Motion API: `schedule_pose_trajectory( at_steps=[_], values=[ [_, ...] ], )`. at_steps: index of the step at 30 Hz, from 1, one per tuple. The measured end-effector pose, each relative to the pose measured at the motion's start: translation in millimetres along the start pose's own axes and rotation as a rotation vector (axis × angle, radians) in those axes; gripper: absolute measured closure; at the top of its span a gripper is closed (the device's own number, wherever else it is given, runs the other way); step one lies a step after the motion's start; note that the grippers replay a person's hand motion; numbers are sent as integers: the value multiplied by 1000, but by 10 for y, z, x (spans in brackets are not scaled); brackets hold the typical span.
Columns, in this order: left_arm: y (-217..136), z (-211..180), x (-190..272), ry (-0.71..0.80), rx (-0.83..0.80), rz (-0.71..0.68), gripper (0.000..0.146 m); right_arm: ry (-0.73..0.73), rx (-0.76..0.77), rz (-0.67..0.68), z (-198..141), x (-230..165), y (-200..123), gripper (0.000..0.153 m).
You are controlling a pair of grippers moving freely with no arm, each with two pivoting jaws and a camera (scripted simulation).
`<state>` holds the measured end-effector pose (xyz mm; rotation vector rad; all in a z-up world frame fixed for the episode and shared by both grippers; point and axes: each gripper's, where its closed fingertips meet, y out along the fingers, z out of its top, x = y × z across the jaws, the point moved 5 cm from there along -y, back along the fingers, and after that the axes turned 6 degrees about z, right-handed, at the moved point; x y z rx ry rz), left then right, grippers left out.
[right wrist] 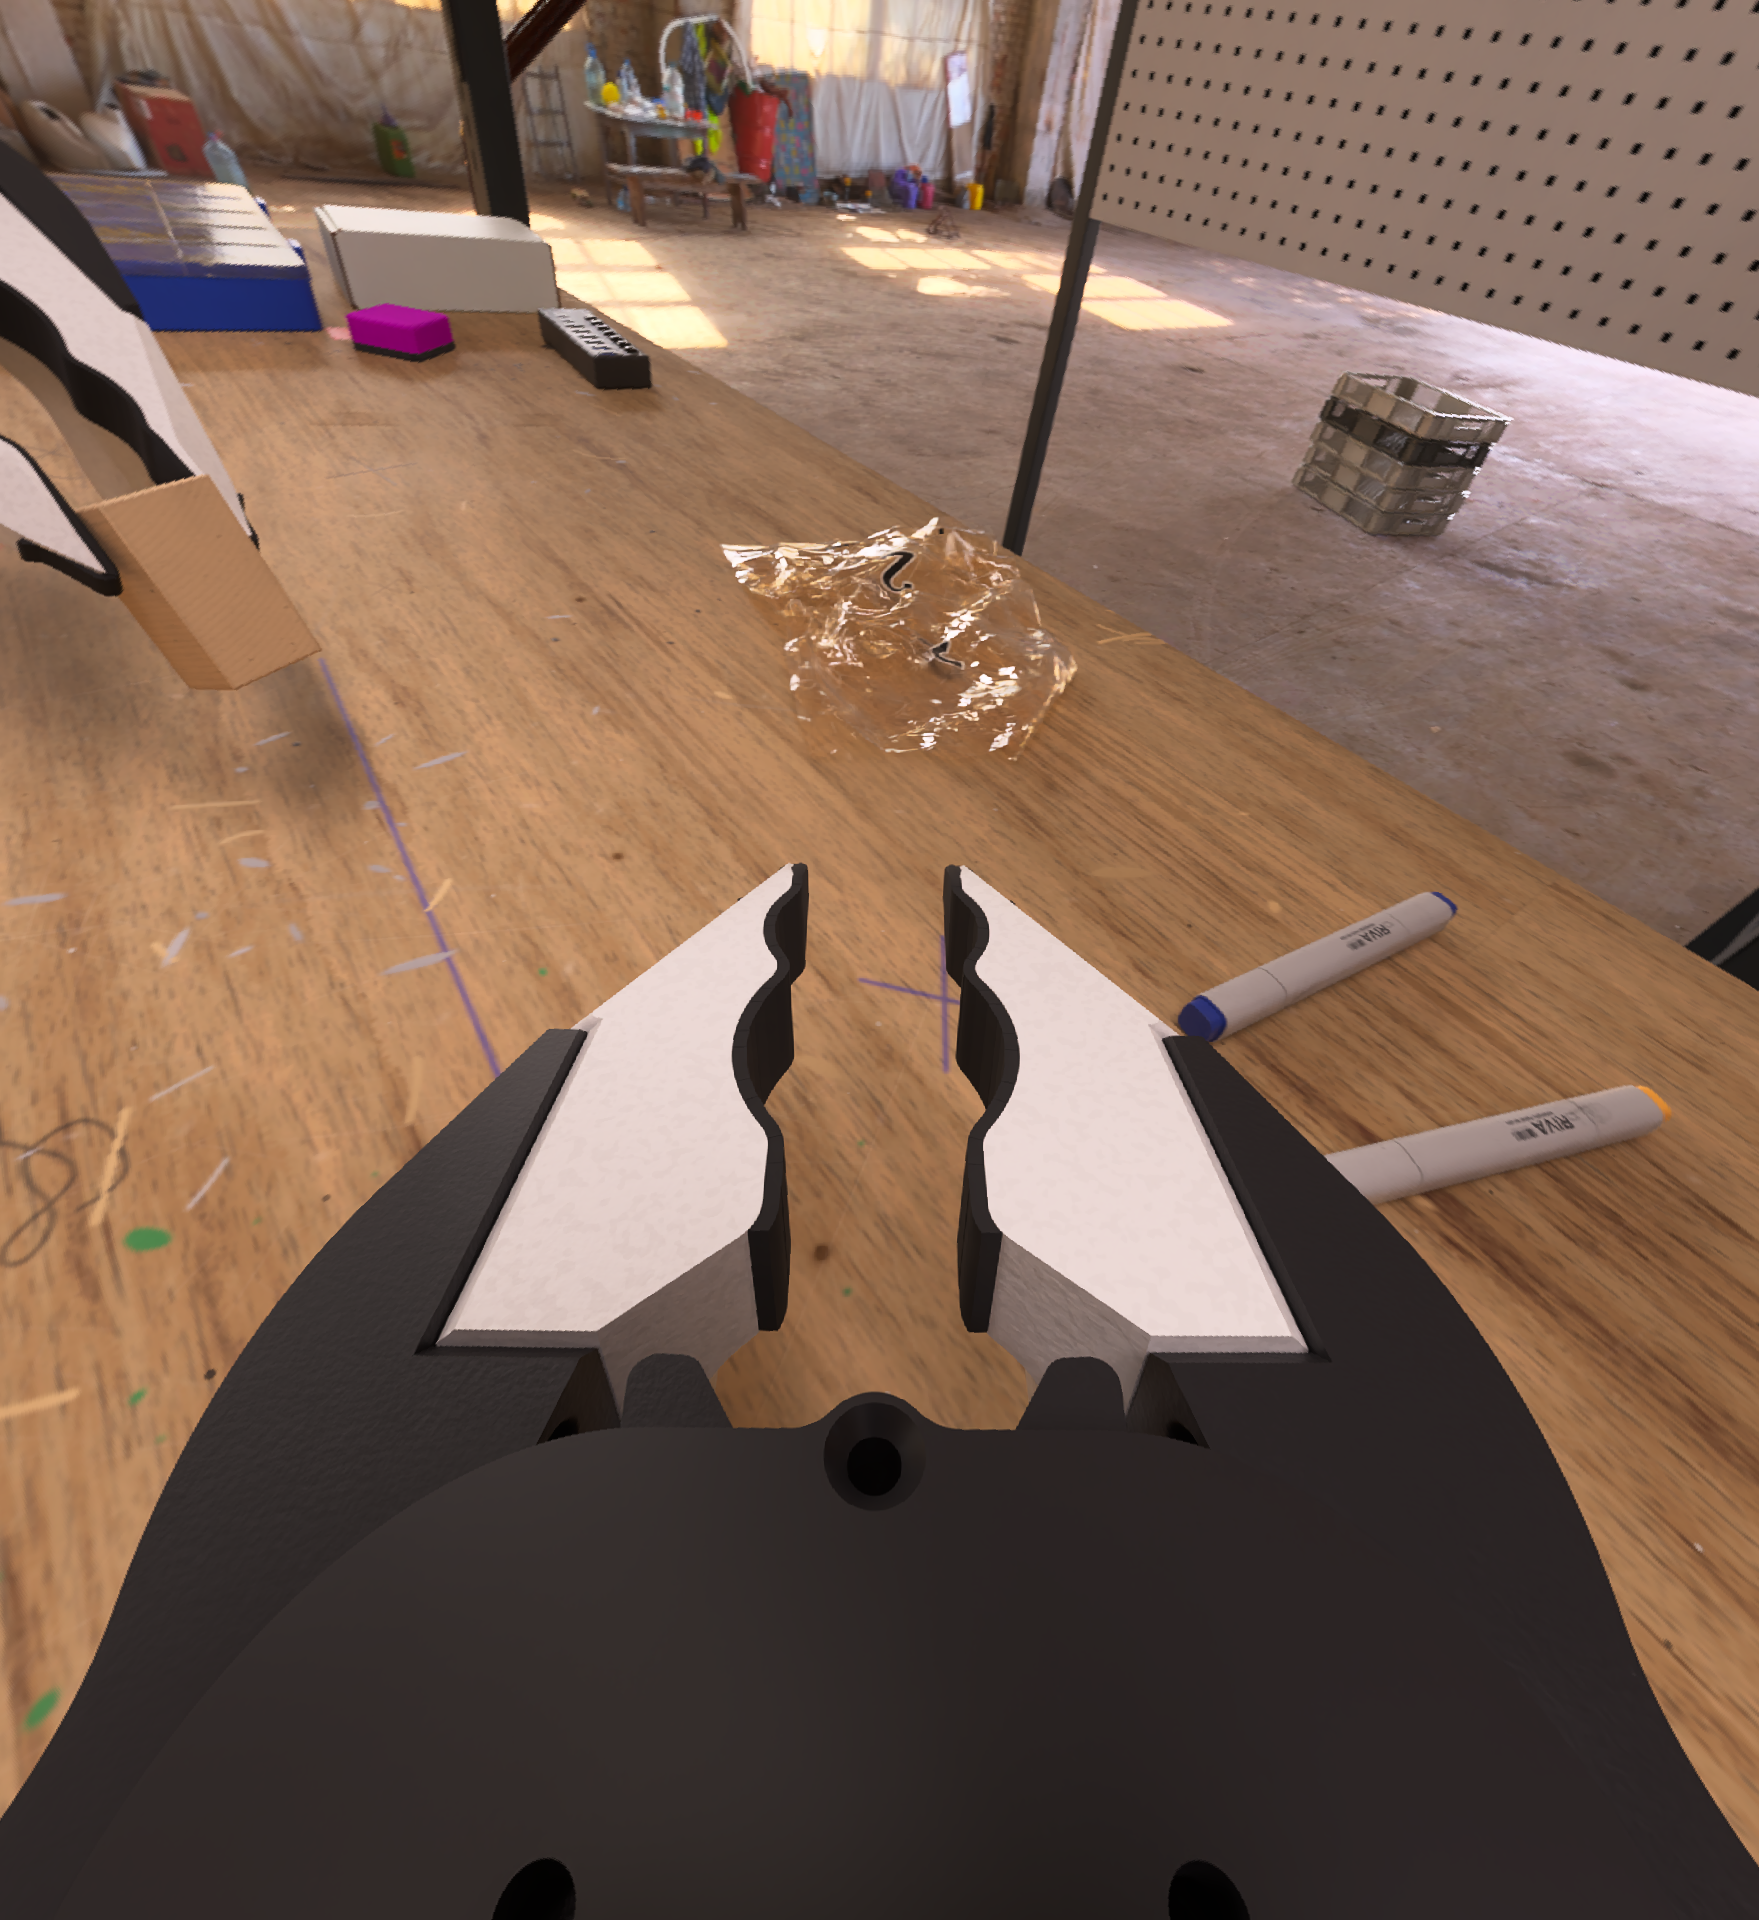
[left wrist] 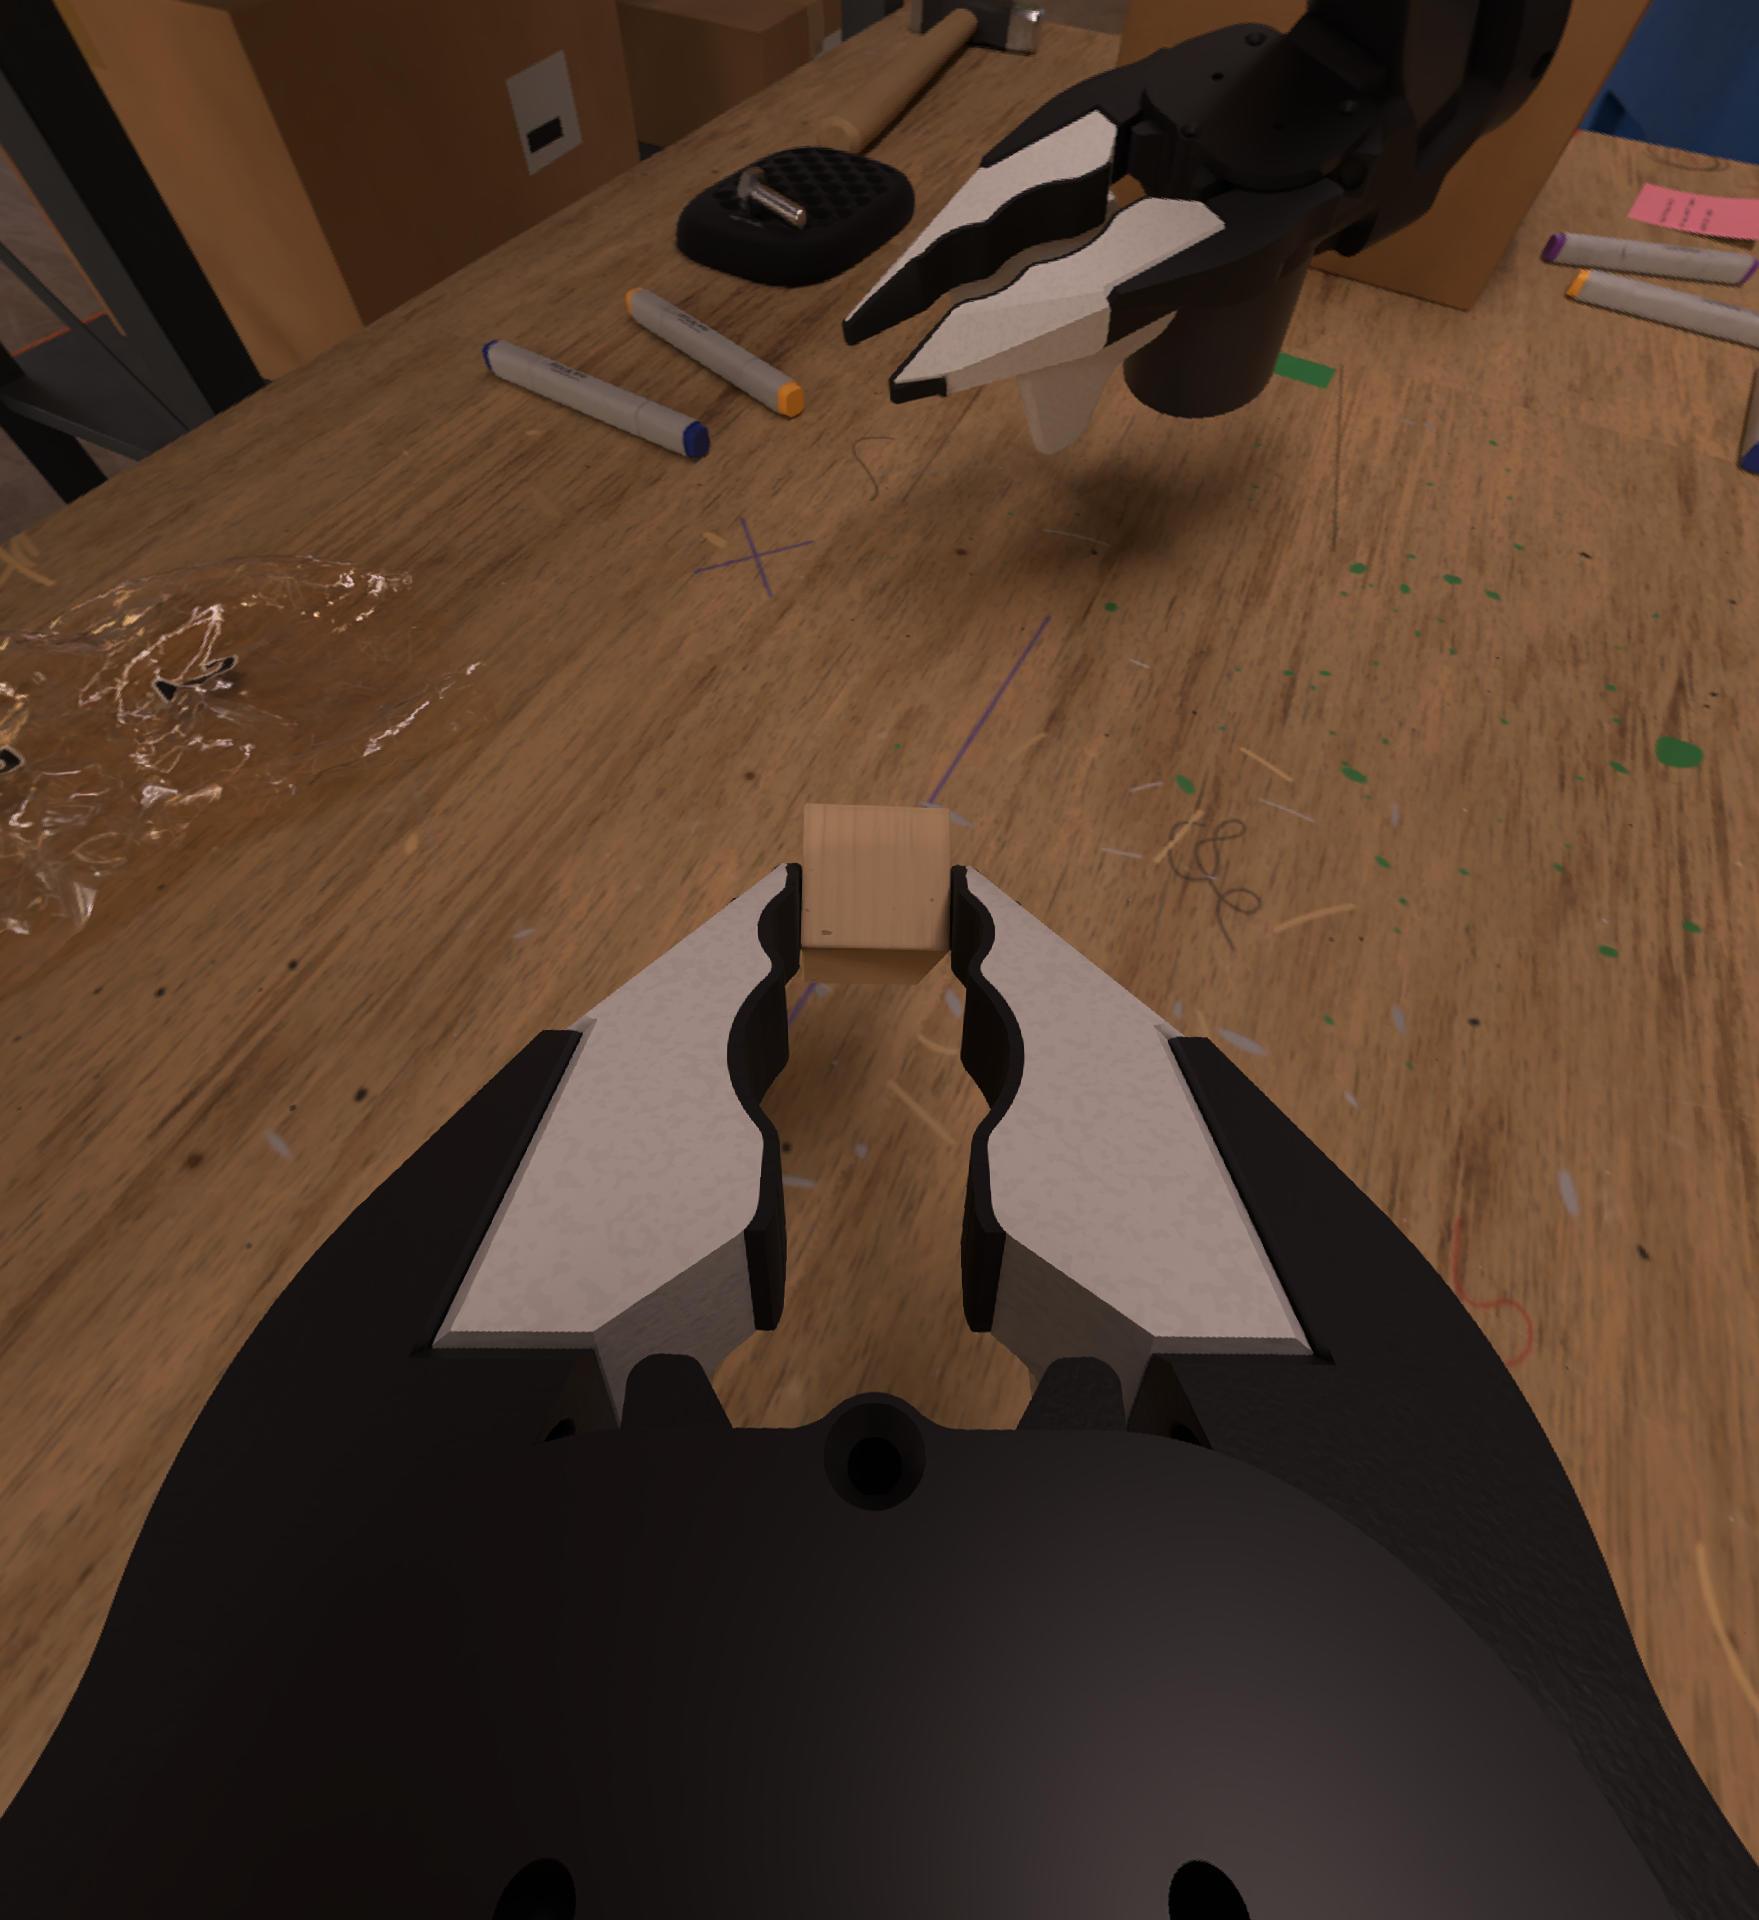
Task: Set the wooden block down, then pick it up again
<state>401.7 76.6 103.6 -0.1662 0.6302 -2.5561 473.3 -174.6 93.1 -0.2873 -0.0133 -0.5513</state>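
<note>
Left wrist view showed the left gripper [left wrist: 875, 914] pinching the wooden block [left wrist: 873, 883] above the table [left wrist: 335, 1039], while the right gripper [right wrist: 875, 883] hovered open and empty.

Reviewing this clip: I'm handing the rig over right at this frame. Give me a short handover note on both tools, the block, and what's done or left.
Left tool: shut on the wooden block, gripped at its fingertips. The right wrist view shows the block held tilted, clear above the workbench.
Right tool: open, holding nothing, hovering over the bench beside two markers.
Nearby: crumpled clear plastic on the bench to the left tool's left; not in the way.
Done: block is in hand.
Left: from these frames alone I cannot tell whether it has already been set down once. If not, lower it, release, then regrasp and lift.
</note>
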Motion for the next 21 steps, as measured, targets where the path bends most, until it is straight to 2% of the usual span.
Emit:
schedule_pose_trajectory(
  at_steps=[11, 15, 21],
  values=[
    [-8, 19, -26, 8, 0, 39, 118, -41, -59, -119, -54, 66, 29, 126],
    [-84, 69, -72, -33, 40, 39, 118, -11, -62, -112, -62, 100, 49, 126],
    [-34, 10, -79, -50, 6, 37, 118, -13, -49, -65, -41, 76, 102, 127]
  ],
)
